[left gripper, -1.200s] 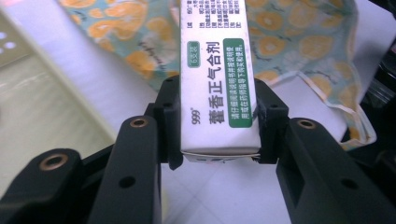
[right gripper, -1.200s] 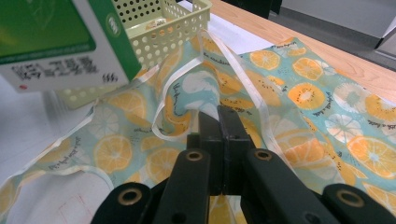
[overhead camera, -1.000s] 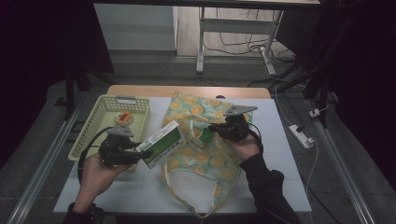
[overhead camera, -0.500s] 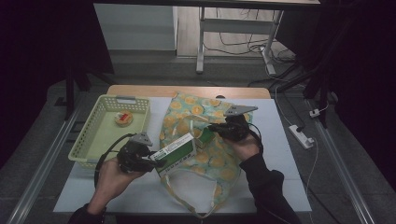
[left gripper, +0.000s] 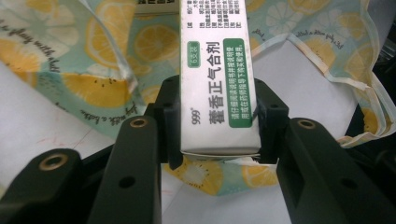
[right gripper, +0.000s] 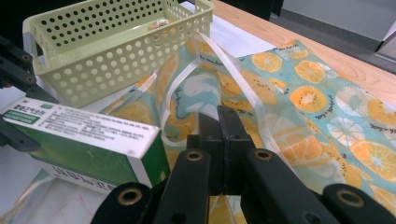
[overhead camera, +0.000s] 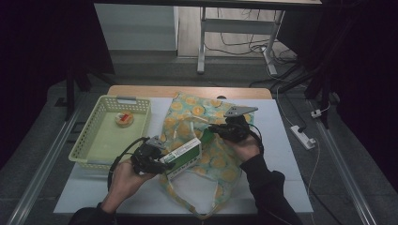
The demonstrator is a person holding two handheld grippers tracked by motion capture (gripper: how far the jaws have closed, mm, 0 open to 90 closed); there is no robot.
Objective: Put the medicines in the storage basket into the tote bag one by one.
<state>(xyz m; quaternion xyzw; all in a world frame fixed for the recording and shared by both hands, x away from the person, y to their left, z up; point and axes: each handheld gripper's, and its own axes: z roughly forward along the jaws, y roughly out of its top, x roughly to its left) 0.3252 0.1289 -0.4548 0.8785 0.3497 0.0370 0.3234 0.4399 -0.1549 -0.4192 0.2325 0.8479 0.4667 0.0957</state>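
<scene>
High view shows the left claw (overhead camera: 165,161) grasping the medicine box (overhead camera: 184,157) toward the fruit-print bag (overhead camera: 211,154), whose edge the clenched right claw (overhead camera: 212,130) lifts to keep it open.

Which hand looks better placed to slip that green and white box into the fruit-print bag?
Left. The left gripper is clamped on the box, whose far end points at the bag. The right gripper is shut on the bag's fabric, apparently lifting its edge to open it.
</scene>
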